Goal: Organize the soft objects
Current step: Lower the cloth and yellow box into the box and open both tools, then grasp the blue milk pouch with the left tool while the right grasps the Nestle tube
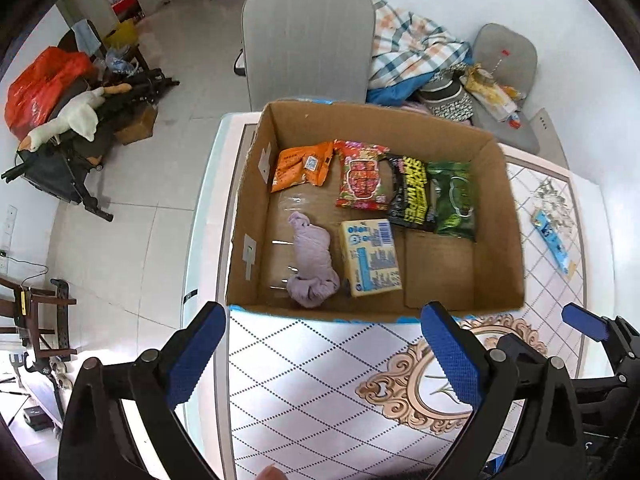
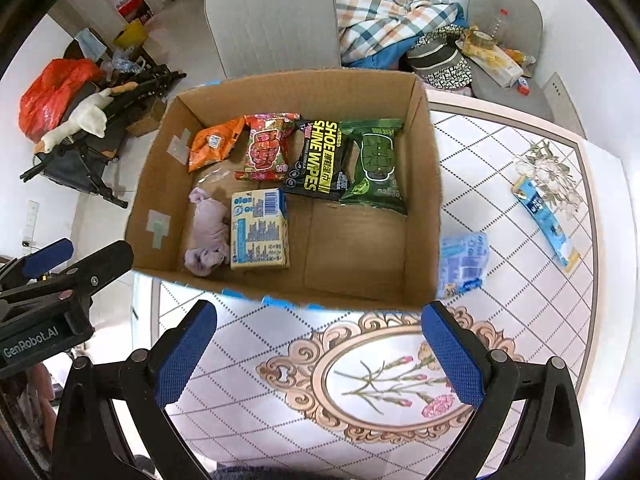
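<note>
An open cardboard box (image 1: 248,208) (image 2: 148,200) stands on the table. In it lie an orange pack (image 1: 298,166), a red pack (image 1: 362,176), a black shoe-wipes pack (image 2: 318,156), a green pack (image 2: 376,160), a rolled purple cloth (image 1: 310,260) (image 2: 208,232) and a yellow tissue pack (image 1: 372,256) (image 2: 260,234). A blue tissue pack (image 2: 462,260) lies outside by the box's right wall. A long blue sachet (image 2: 546,220) (image 1: 554,240) lies farther right. My left gripper (image 1: 324,348) and right gripper (image 2: 320,344) are open and empty, in front of the box.
The table (image 2: 280,400) has a patterned cover with an oval flower motif. A grey chair (image 1: 306,40) stands behind the box; a second chair (image 2: 504,32) holds a checked blanket and clutter. Bags and a plush goose (image 1: 68,120) lie on the floor at left.
</note>
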